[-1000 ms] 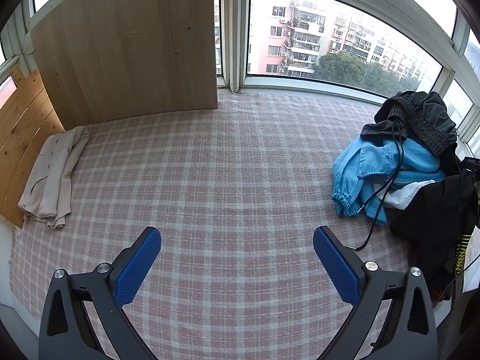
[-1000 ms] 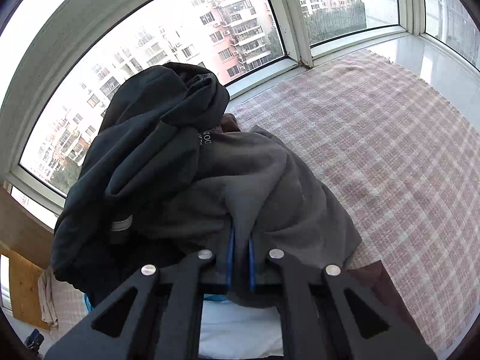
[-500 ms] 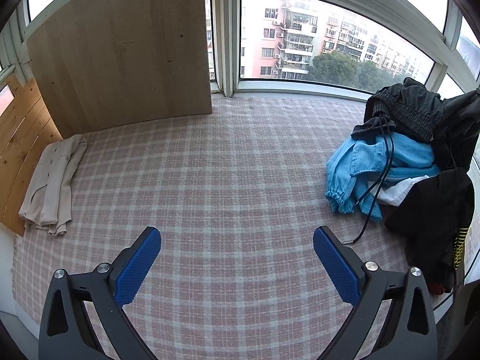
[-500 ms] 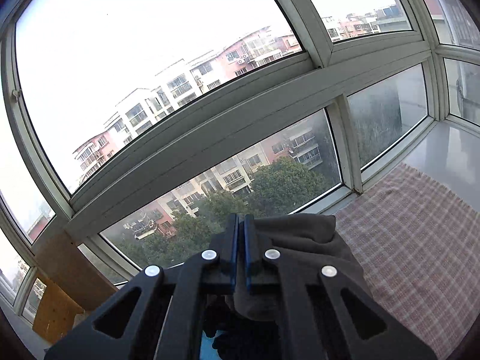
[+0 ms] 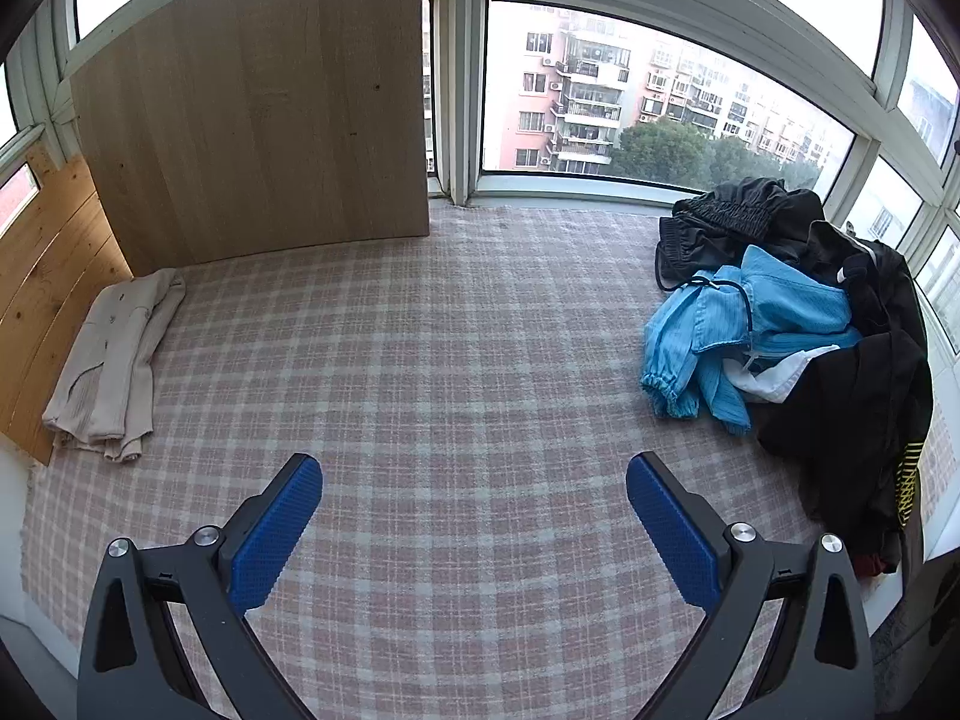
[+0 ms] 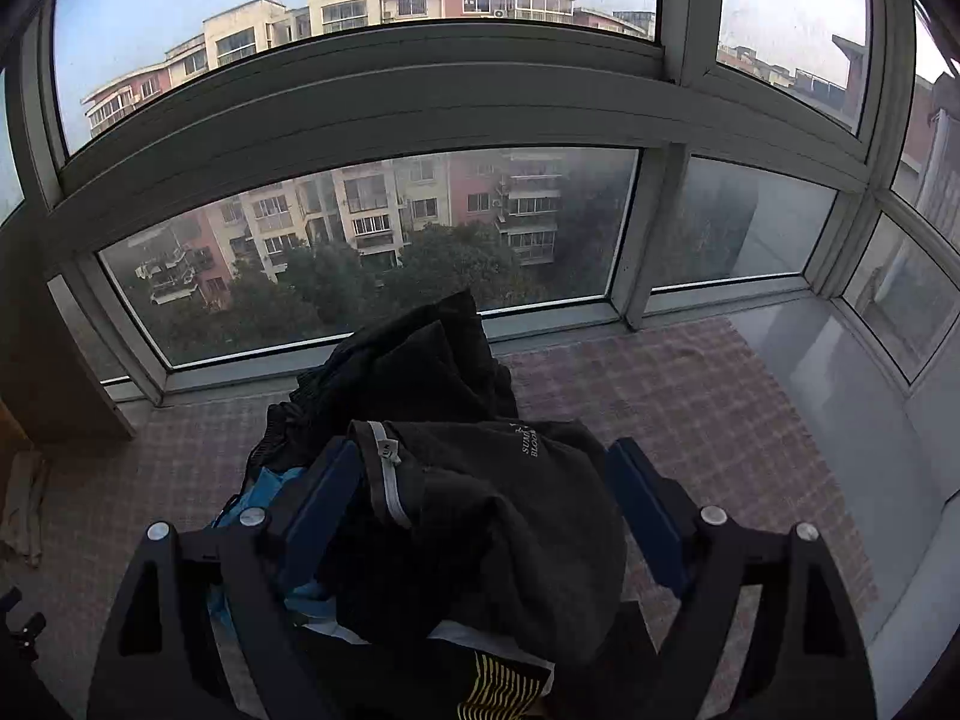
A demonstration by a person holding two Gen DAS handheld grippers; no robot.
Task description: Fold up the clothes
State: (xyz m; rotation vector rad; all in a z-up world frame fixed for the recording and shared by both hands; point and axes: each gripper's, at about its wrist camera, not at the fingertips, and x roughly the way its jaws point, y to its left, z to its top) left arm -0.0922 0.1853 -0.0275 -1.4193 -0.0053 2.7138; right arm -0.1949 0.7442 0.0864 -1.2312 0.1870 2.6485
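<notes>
A heap of unfolded clothes (image 5: 798,324) lies at the right end of the plaid-covered platform (image 5: 432,348): black garments, a light blue garment (image 5: 714,330) and a white piece. My left gripper (image 5: 474,516) is open and empty, hovering over the middle of the platform. In the right wrist view my right gripper (image 6: 480,510) is open, its blue pads on either side of a dark grey garment (image 6: 498,528) that lies on top of the heap between the jaws. The pads stand apart from the cloth.
A folded beige garment (image 5: 114,360) lies at the platform's left end beside wooden panels (image 5: 252,102). Windows (image 6: 372,240) wrap around the far and right sides. The platform's right edge drops off near the heap.
My right gripper was shut on the dark garment, lifted it high, then came down over the heap and opened. The left gripper stayed open and shifted only slightly.
</notes>
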